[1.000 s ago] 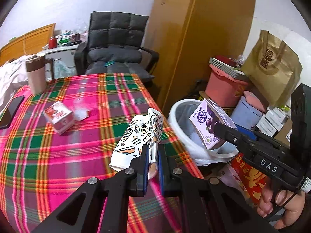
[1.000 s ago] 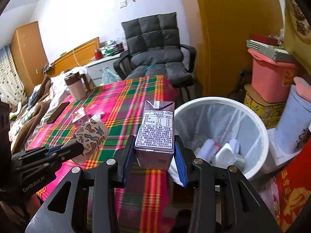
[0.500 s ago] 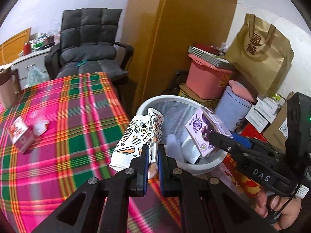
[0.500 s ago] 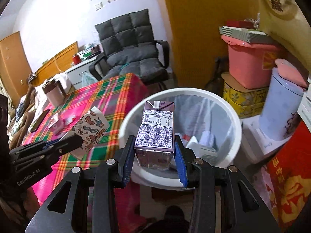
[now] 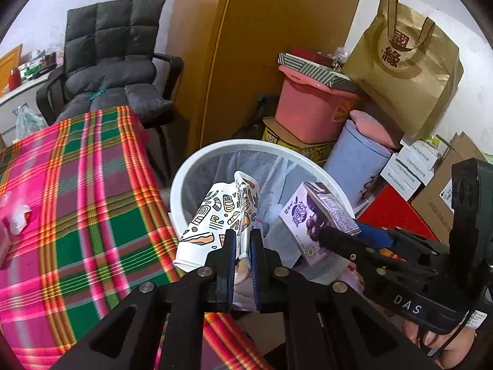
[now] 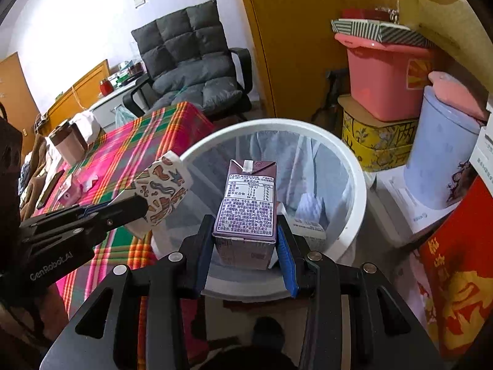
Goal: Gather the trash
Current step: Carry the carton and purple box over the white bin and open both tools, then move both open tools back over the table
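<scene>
My left gripper [image 5: 242, 246] is shut on the rim of a crushed patterned paper cup [image 5: 215, 219], which hangs over the near edge of the white trash bin [image 5: 197, 166]. My right gripper [image 6: 245, 240] is shut on a purple milk carton [image 6: 246, 203], held upright above the bin's [image 6: 359, 185] opening. In the left wrist view the carton [image 5: 314, 215] and the right gripper [image 5: 342, 240] sit to the right. The right wrist view has the cup [image 6: 163, 191] and the left gripper [image 6: 135, 206] at the left. Trash lies inside the lined bin.
A plaid-covered table [image 5: 77, 200] stands left of the bin, with a small pink carton [image 6: 69, 192] and white scraps [image 5: 17, 215] on it. A grey chair [image 5: 111, 71], pink tub [image 5: 311, 108], blue canister [image 5: 354, 160], boxes and a brown paper bag [image 5: 403, 64] crowd around the bin.
Both grippers have moved right, off the table and over the trash bin, carrying the cup and the carton. The bin now fills the middle of both views.
</scene>
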`<state>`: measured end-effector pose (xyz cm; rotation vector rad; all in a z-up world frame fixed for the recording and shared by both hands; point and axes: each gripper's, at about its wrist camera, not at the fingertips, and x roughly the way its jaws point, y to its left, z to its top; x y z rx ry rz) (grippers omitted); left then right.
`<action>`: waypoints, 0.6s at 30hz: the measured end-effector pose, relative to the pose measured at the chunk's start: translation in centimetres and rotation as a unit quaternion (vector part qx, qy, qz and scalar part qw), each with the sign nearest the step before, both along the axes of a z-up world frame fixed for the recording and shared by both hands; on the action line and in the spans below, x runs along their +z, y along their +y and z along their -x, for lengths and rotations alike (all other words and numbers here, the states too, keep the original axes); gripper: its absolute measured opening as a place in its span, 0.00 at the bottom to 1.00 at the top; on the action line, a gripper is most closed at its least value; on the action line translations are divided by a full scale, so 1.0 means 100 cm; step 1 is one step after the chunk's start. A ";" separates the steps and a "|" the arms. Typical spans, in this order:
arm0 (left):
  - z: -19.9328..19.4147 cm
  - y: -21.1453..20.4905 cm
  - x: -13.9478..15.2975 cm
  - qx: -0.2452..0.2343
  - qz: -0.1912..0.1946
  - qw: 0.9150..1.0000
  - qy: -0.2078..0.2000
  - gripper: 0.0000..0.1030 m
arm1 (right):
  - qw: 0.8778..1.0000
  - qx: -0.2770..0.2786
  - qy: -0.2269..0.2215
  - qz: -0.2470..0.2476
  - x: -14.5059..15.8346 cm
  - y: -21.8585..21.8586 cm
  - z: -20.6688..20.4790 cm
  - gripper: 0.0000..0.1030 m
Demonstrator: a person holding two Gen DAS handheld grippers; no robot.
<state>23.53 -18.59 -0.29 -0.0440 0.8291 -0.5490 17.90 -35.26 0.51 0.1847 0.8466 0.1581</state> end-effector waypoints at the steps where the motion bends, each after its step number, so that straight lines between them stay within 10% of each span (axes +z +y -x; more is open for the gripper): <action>1: -0.002 -0.001 -0.002 -0.001 0.000 1.000 0.003 0.09 | 1.000 -0.001 0.005 0.001 -0.002 -0.001 -0.002 0.40; 18: 0.000 0.008 0.005 -0.002 0.019 1.000 -0.008 0.16 | 1.000 0.003 -0.010 -0.003 0.004 0.000 0.003 0.50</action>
